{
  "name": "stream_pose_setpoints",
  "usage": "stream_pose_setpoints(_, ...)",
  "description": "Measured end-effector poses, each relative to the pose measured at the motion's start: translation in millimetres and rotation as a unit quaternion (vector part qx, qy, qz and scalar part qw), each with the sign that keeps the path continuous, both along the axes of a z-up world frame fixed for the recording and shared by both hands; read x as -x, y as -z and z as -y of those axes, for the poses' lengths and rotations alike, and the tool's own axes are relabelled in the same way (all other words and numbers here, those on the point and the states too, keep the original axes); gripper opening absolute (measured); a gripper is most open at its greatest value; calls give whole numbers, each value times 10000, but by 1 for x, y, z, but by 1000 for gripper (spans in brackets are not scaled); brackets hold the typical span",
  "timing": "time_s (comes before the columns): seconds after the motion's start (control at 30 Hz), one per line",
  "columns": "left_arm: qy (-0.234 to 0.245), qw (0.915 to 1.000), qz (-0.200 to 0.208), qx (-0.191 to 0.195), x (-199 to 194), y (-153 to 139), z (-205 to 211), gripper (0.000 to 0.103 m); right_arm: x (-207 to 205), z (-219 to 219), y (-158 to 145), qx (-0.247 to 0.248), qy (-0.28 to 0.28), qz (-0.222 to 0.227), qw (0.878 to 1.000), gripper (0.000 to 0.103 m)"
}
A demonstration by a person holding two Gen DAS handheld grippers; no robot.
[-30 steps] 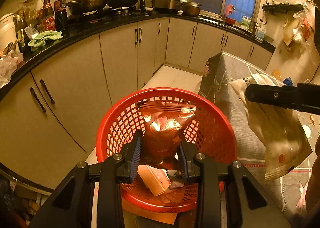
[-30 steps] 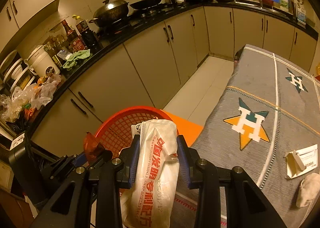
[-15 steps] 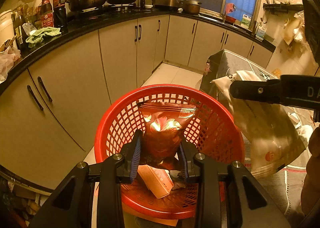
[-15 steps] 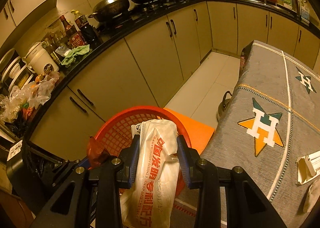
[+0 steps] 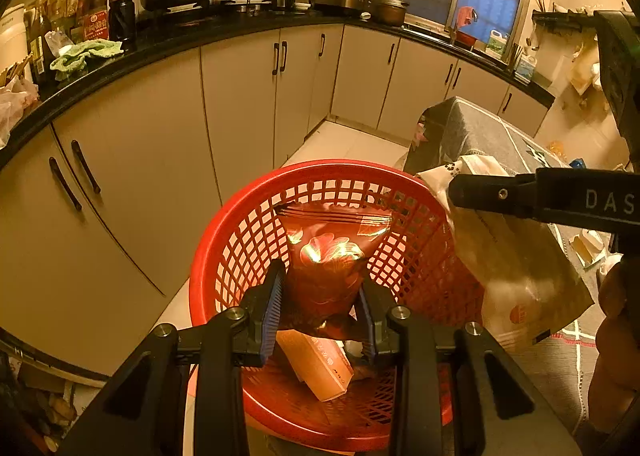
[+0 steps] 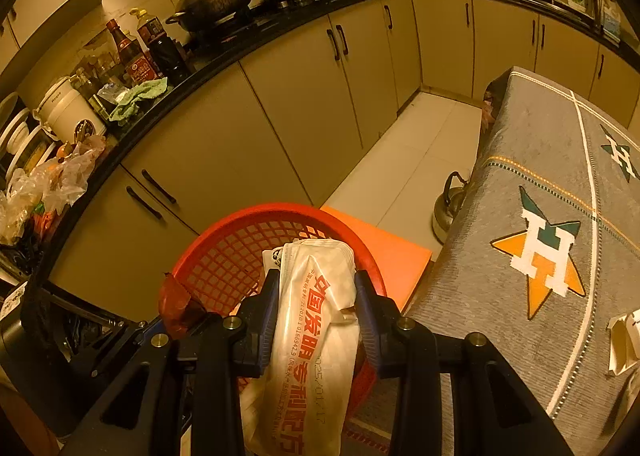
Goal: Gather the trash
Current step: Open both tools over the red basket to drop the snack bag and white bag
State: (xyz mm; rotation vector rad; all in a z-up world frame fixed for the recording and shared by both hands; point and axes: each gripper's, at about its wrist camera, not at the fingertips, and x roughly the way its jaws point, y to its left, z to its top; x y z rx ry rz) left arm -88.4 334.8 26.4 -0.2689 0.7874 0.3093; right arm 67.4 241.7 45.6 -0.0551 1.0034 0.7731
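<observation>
Red foil crinkles between the fingers of my left gripper (image 5: pixel 322 308), which pinches a dark red snack bag (image 5: pixel 326 256) with a gold flower print; whatever is printed on it is too small for me to read. I hold that bag upright over the red lattice basket (image 5: pixel 240 240), inside its rim. Down in the basket lies a tan cardboard box (image 5: pixel 316 366), tilted, with faint characters along one edge that I cannot make out.

My right gripper (image 6: pixel 316 320) is clamped on a white plastic packet (image 6: pixel 316 336), its jaws pressing both sides. Large red Chinese characters run down the packet, and beside them a line of small digits that looks like 2201010166942.9, though part of it is blurred. The packet's top end sits over the near rim of the basket (image 6: pixel 224 232), just beside the table draped in a grey cloth (image 6: pixel 520 184) bearing an orange star with a white letter H. From the left wrist view the right gripper's black arm (image 5: pixel 560 200) shows white letters "DAS" before the frame cuts them off. An orange board (image 6: pixel 380 252) lies under the basket, and a metal kettle (image 6: pixel 448 208) stands on the floor near the table
</observation>
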Motion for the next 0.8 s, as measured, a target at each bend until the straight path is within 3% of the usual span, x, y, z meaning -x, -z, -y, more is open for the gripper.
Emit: stream_pose_setpoints(0.8, 109, 9999, -99, 7, -12, 12, 0, 32, -8, -5, 18, 84, -12, -121, 9999, 42)
